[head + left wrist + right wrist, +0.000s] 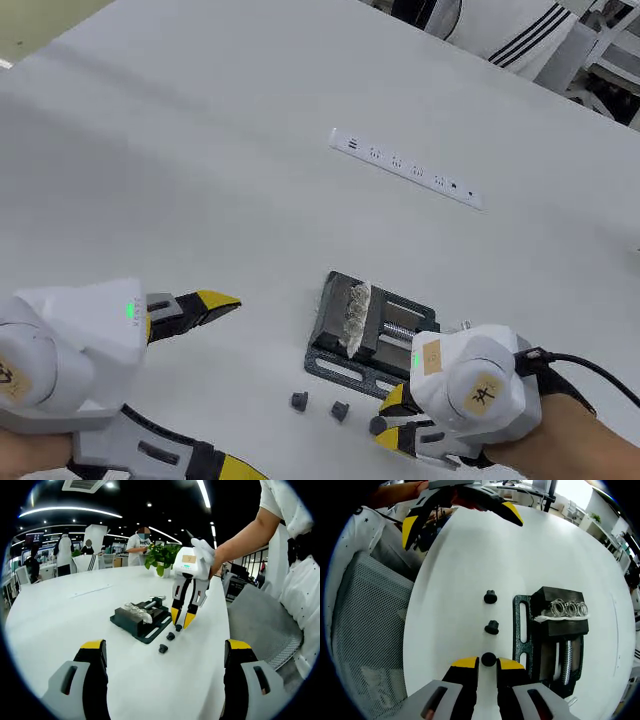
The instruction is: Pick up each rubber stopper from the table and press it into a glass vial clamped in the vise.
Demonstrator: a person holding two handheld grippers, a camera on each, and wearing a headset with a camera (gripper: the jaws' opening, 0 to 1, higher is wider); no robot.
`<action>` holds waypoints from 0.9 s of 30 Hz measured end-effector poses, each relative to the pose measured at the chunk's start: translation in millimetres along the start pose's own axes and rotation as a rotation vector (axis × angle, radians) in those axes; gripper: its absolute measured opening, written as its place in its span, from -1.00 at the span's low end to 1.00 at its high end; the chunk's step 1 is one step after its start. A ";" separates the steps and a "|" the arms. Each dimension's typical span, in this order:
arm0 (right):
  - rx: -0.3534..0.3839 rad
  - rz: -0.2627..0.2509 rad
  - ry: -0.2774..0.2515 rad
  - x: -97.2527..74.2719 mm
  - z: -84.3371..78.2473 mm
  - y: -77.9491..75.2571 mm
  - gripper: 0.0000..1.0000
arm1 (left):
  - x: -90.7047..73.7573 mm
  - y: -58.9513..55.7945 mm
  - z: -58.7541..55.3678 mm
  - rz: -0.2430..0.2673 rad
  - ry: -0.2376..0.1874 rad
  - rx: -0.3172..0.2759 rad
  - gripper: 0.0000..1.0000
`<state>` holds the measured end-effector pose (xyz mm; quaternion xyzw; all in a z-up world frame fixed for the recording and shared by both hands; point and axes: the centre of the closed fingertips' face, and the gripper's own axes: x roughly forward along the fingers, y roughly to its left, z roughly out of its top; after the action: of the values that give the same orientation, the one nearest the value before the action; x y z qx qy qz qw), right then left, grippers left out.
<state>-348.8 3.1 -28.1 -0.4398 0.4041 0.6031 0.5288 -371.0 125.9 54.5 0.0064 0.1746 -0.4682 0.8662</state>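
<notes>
In the head view, a black metal bench vise [372, 335] is seen on the white table [200, 150]. A row of clear glass vials [355, 312] is clamped in it, and a long white power strip [405, 168] lies well beyond it. Two small dark rubber stoppers [299, 402] rest on the table just in front of the vise, and a third dark stopper [377, 426] is bracketed by the yellow-tipped right gripper [386, 420]. The left gripper [240, 385] is held apart to the left, spread wide and empty. In the left gripper view, the left jaws are shown fully released. The right gripper is seen pointing down with its tips narrowly parted just above the third dark stopper, and nothing is yet grasped. In the right gripper view, that stopper is centred between the two tips, the other two lie in a line beyond it, and three vial mouths appear unplugged. The step in hand is judged to be the first pick. The tips should be lowered until the stopper's body is straddled, then closed squarely so that it is lifted upright; a skewed grip would likely tilt it at the vial mouth
</notes>
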 end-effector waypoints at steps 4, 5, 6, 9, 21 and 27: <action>-0.011 -0.001 0.006 -0.7 1.3 -0.2 -0.83 | -0.2 0.1 -0.4 0.000 0.000 -0.004 0.95; -0.010 -0.001 0.005 -0.6 1.4 -0.3 -0.84 | -0.1 0.0 -0.5 0.000 0.000 -0.005 0.95; -0.010 -0.001 0.006 -0.4 1.3 -0.4 -0.84 | -0.1 0.0 -0.6 0.000 0.000 -0.005 0.95; -0.015 0.001 0.011 -0.2 1.4 -0.7 -0.84 | 0.1 -0.1 -0.8 -0.001 0.000 -0.006 0.95; -0.029 0.003 0.022 0.1 0.8 -0.7 -0.83 | 0.0 1.1 -1.0 0.001 -0.005 -0.011 0.94; -0.039 0.001 0.025 0.5 0.4 -1.5 -0.85 | 0.8 0.6 -1.8 -0.003 -0.002 -0.010 0.94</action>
<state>-347.3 3.8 -28.5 -0.4575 0.3991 0.6055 0.5146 -370.7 125.9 52.5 0.0016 0.1761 -0.4686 0.8657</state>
